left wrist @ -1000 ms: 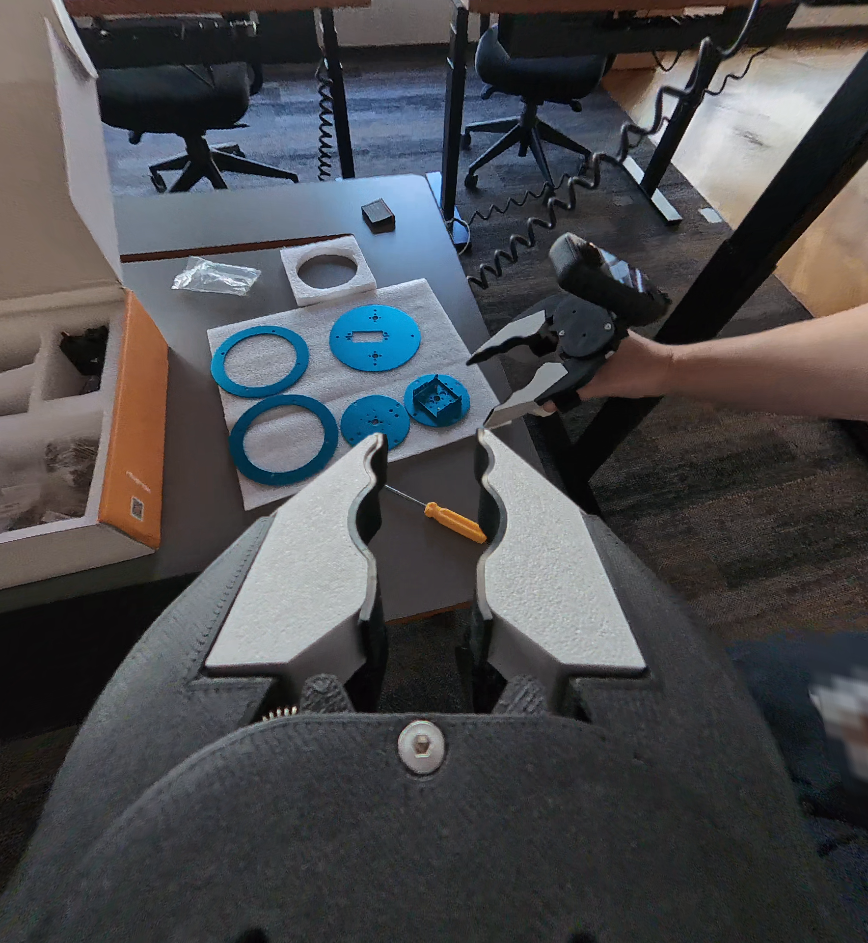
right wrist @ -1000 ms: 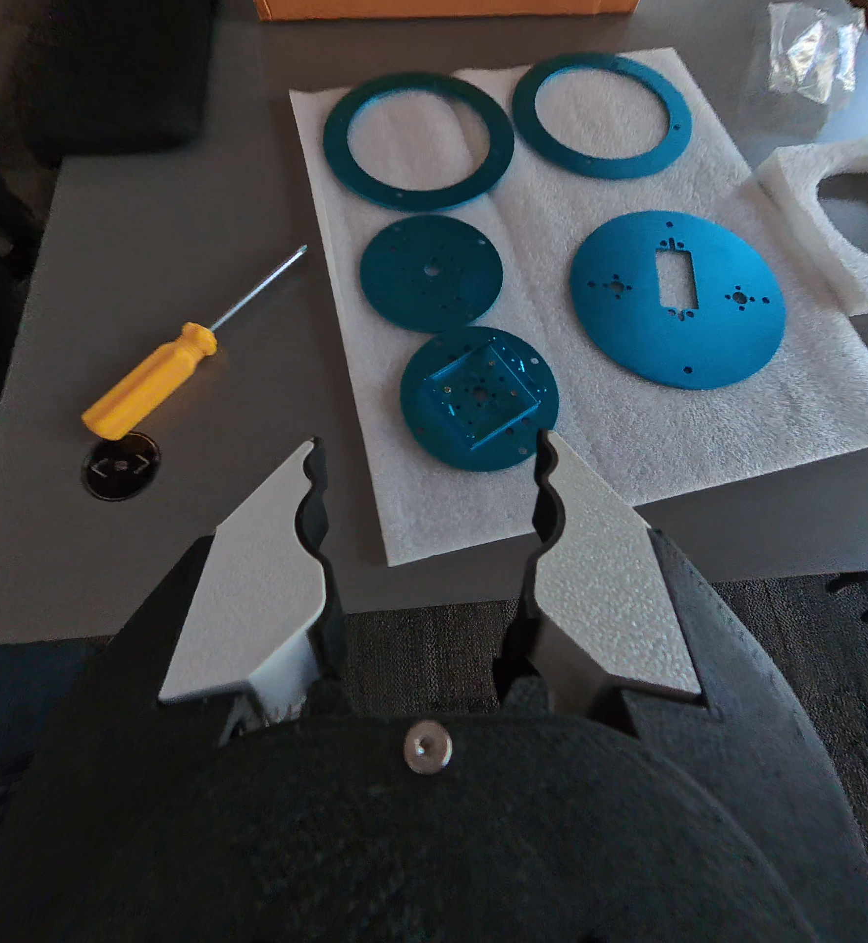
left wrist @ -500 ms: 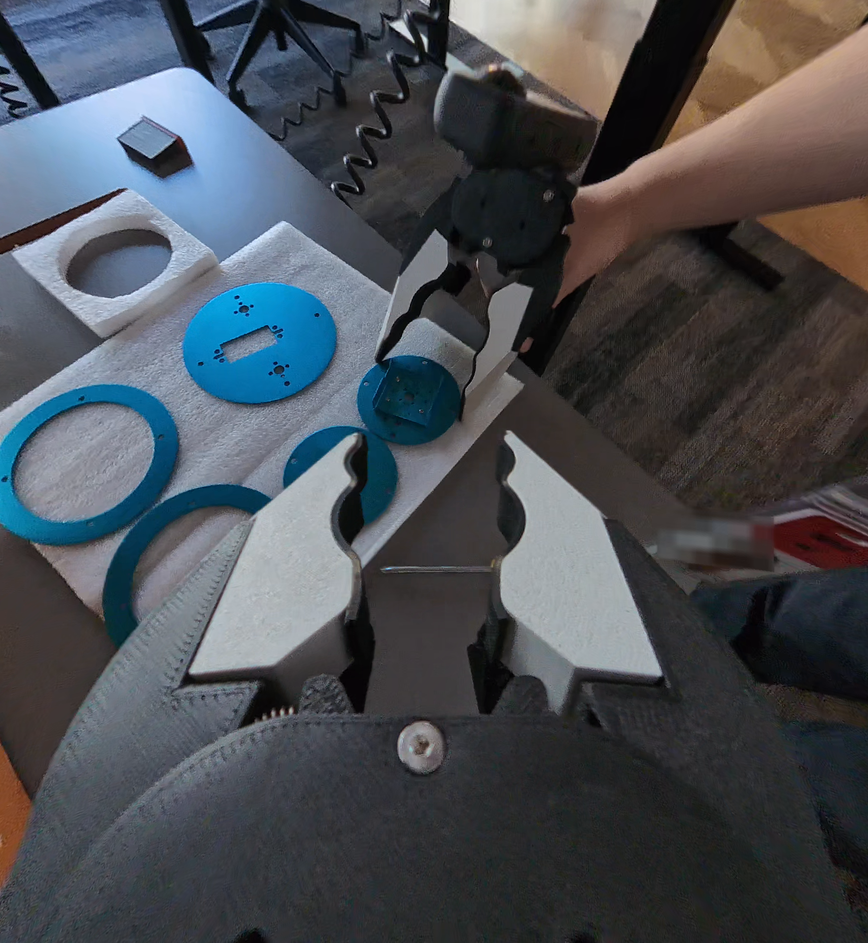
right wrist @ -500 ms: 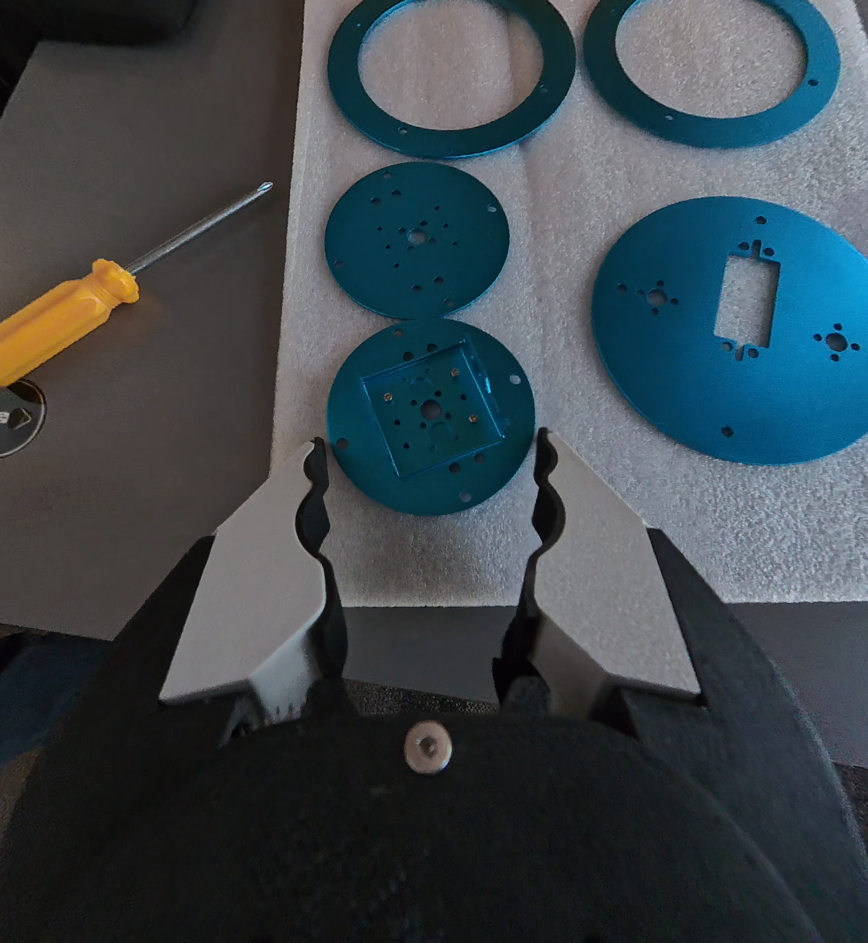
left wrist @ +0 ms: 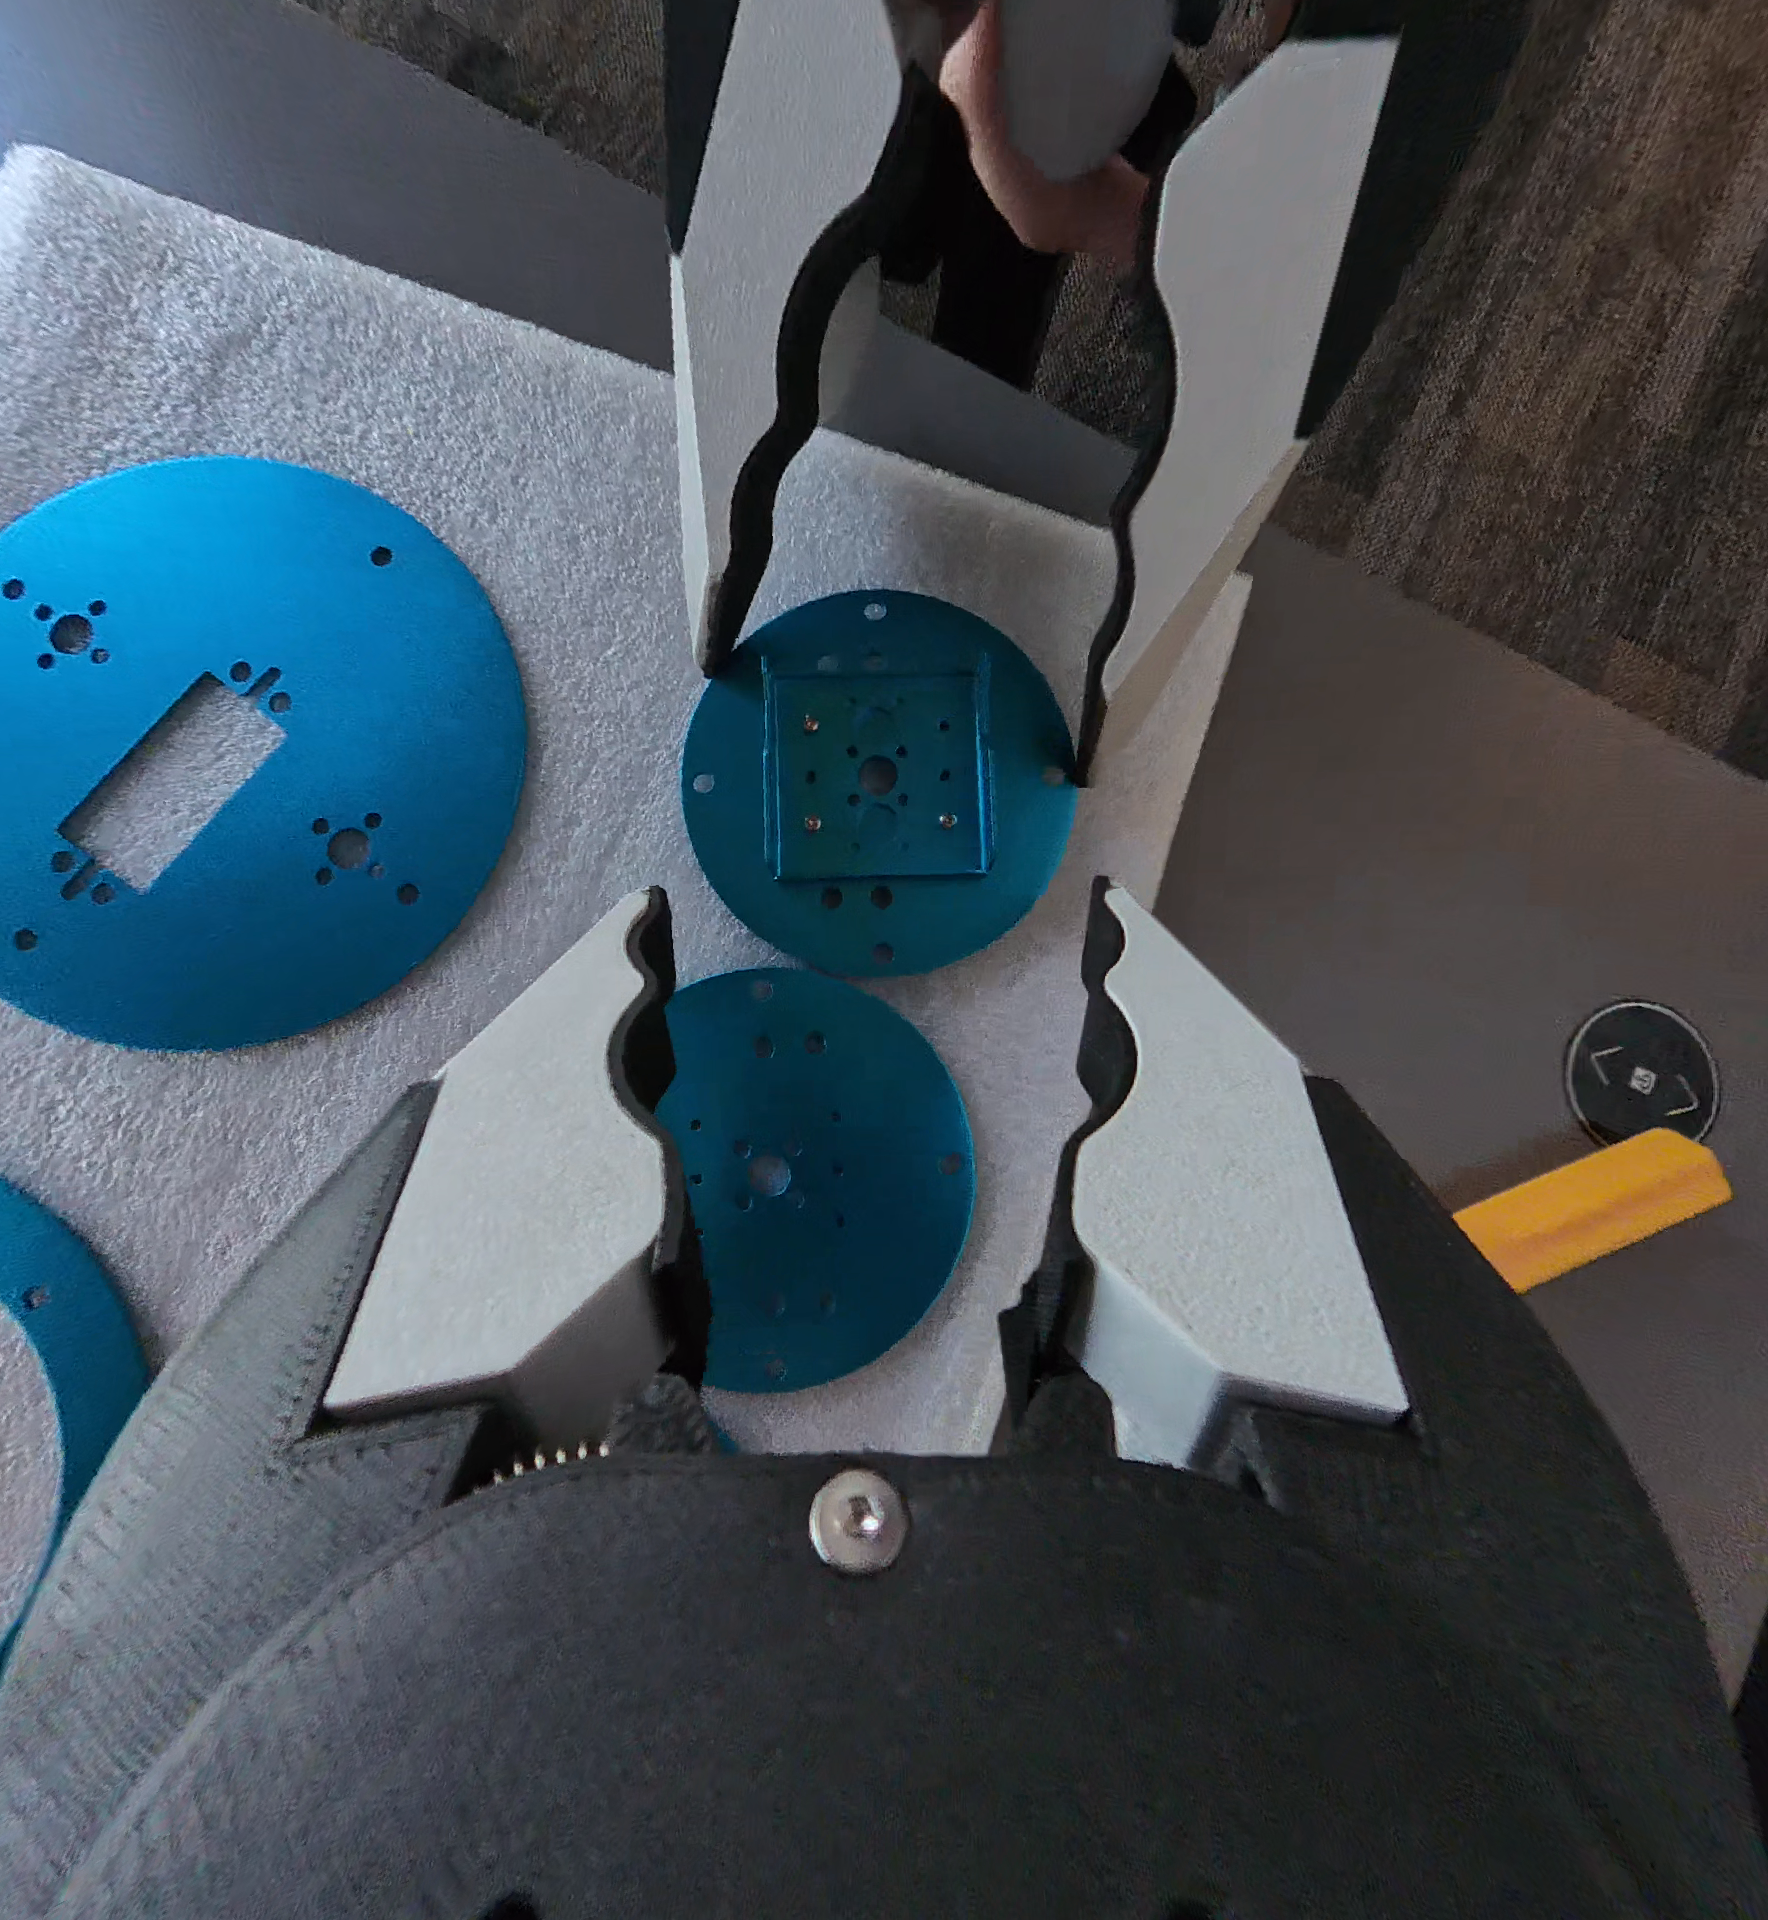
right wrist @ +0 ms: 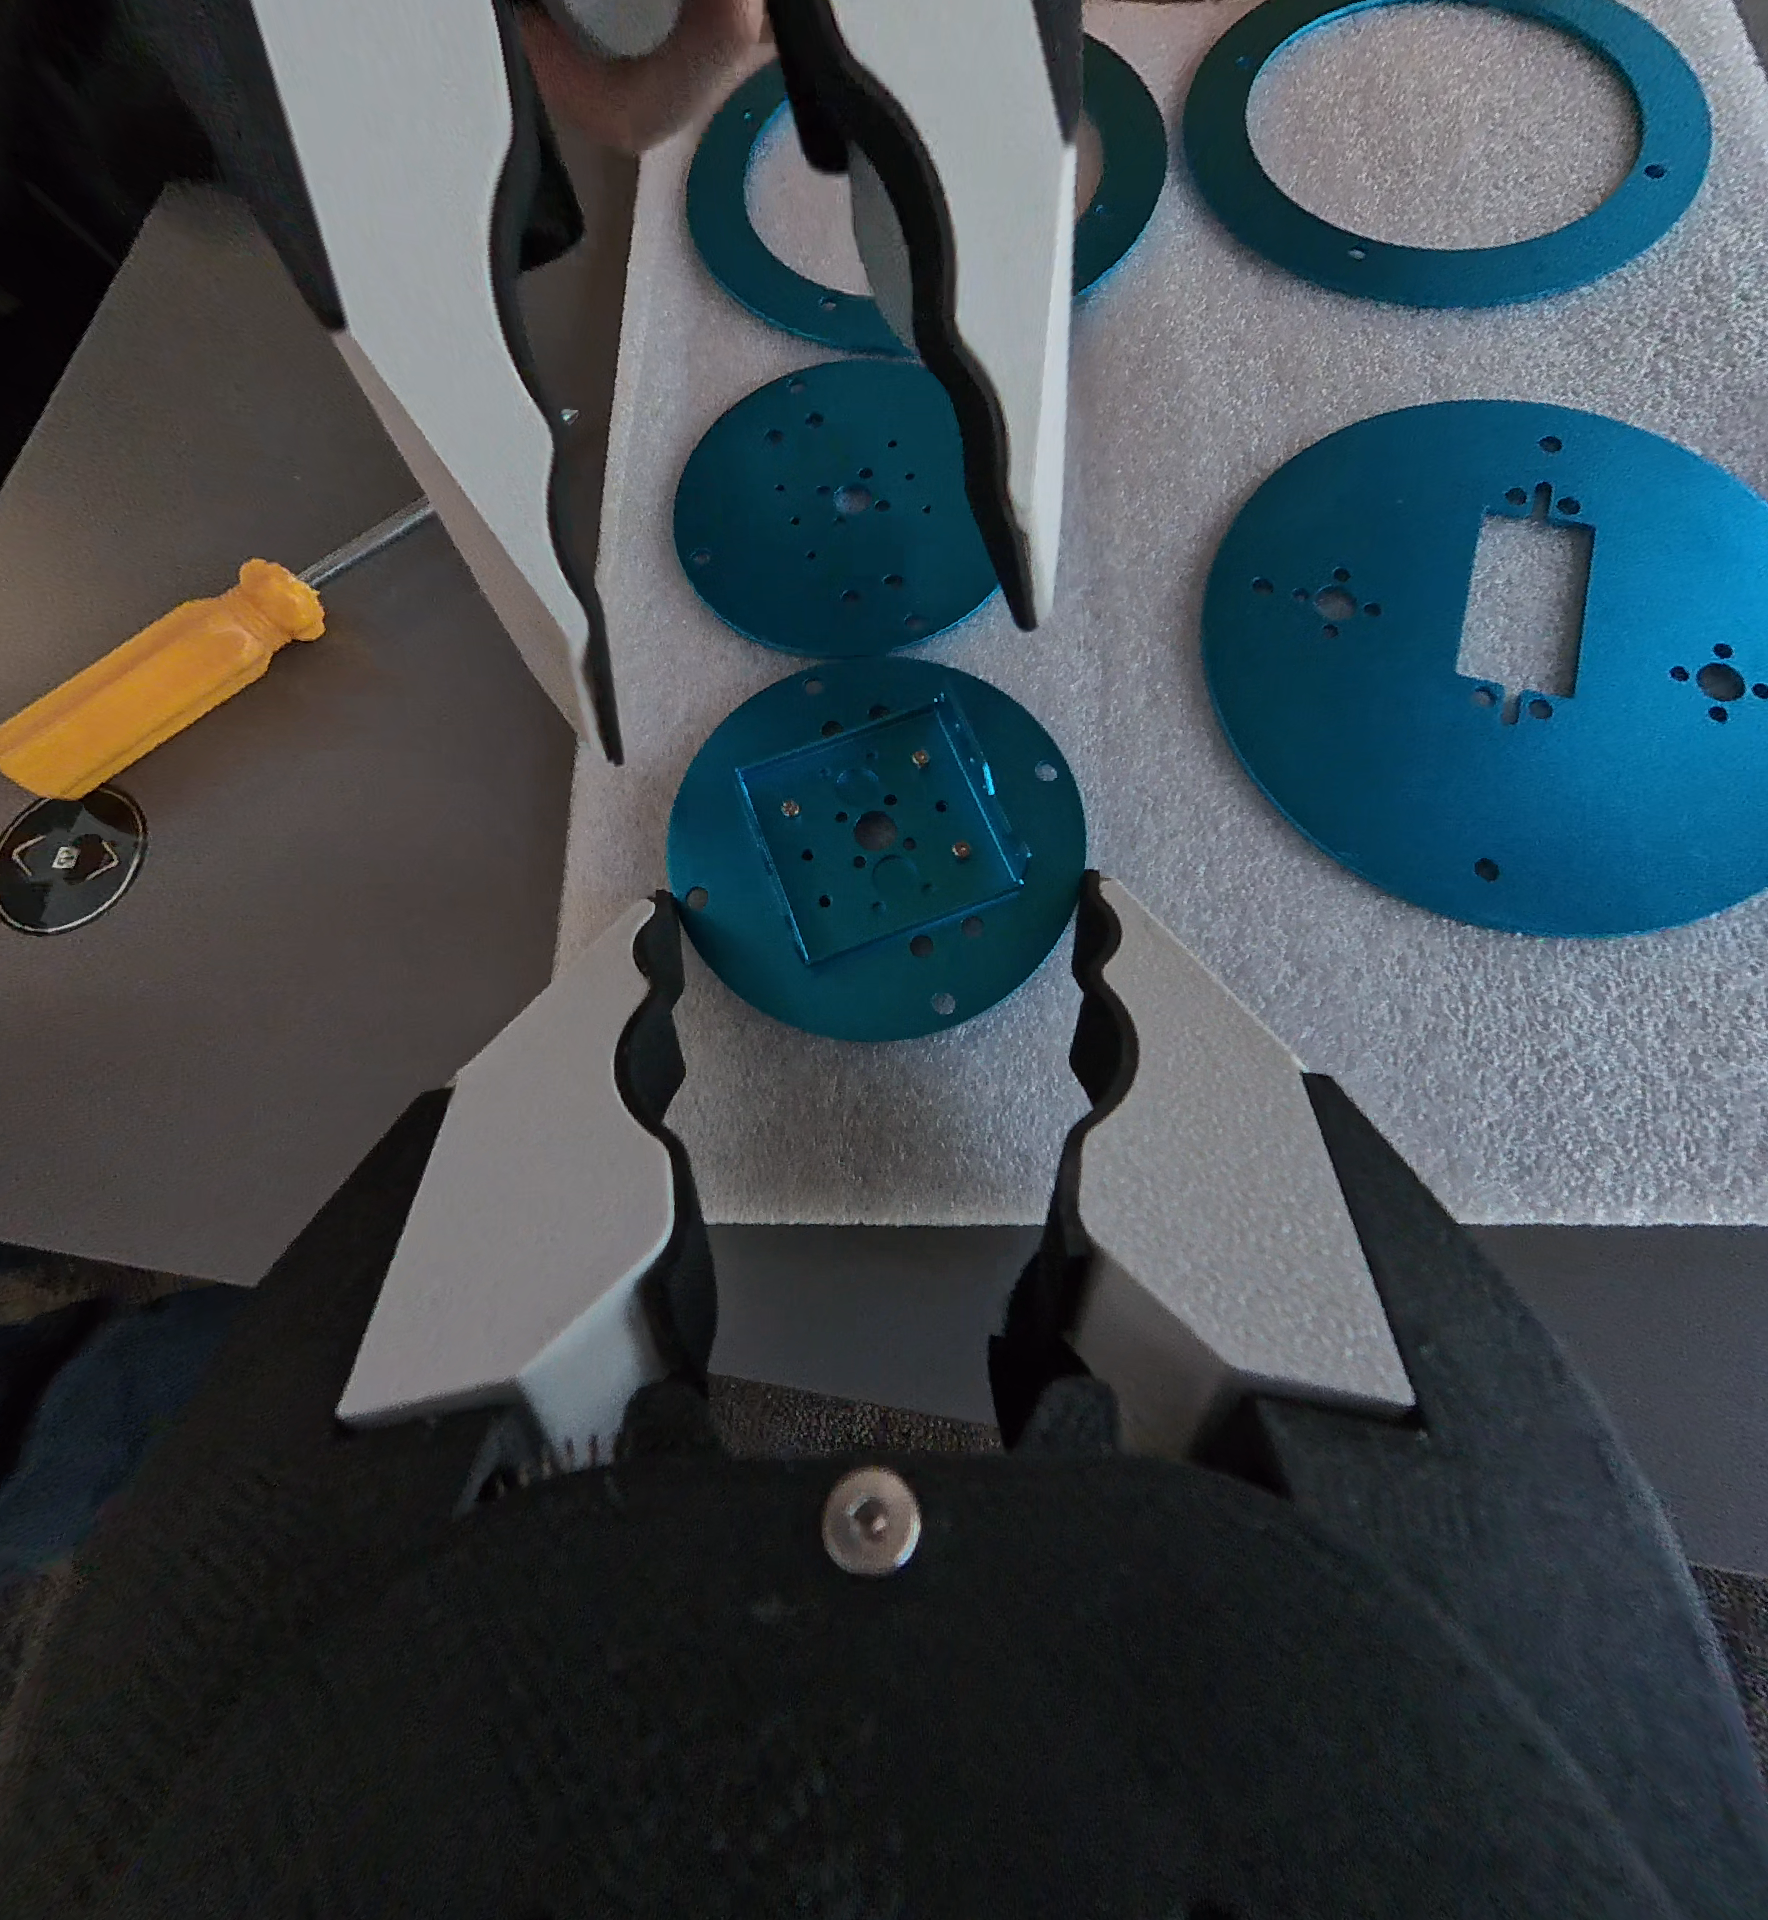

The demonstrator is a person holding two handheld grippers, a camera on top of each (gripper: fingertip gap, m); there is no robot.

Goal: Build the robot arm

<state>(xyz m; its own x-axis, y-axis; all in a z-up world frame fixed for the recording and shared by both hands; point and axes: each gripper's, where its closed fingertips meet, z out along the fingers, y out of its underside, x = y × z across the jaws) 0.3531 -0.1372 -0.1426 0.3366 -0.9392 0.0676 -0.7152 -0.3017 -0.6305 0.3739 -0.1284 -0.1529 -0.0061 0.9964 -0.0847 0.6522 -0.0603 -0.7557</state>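
Observation:
A small blue disc with a raised square bracket (right wrist: 875, 842) lies on a white foam sheet (right wrist: 1379, 1091). My right gripper (right wrist: 877, 894) is open, with a fingertip close to the disc's rim on each side. The disc also shows in the left wrist view (left wrist: 880, 790), with the right gripper (left wrist: 898, 717) behind it. My left gripper (left wrist: 880, 904) is open and empty, low over a plain small blue disc (left wrist: 807, 1174), its tips near the bracket disc. In the right wrist view the left gripper (right wrist: 818, 686) comes in from the top, above the plain disc (right wrist: 828, 509).
A large blue disc with a rectangular slot (right wrist: 1524, 675) and two blue rings (right wrist: 1446, 156) lie on the foam. A yellow-handled screwdriver (right wrist: 153, 686) and a round black inset (right wrist: 66, 857) are on the grey table (right wrist: 236, 1039). The table edge and carpet are just behind my right gripper. The grippers are tip to tip, or close to it.
Both grippers have moved in and down toward the bracket disc from opposite sides. The right one's tips now flank it. Both stay open.

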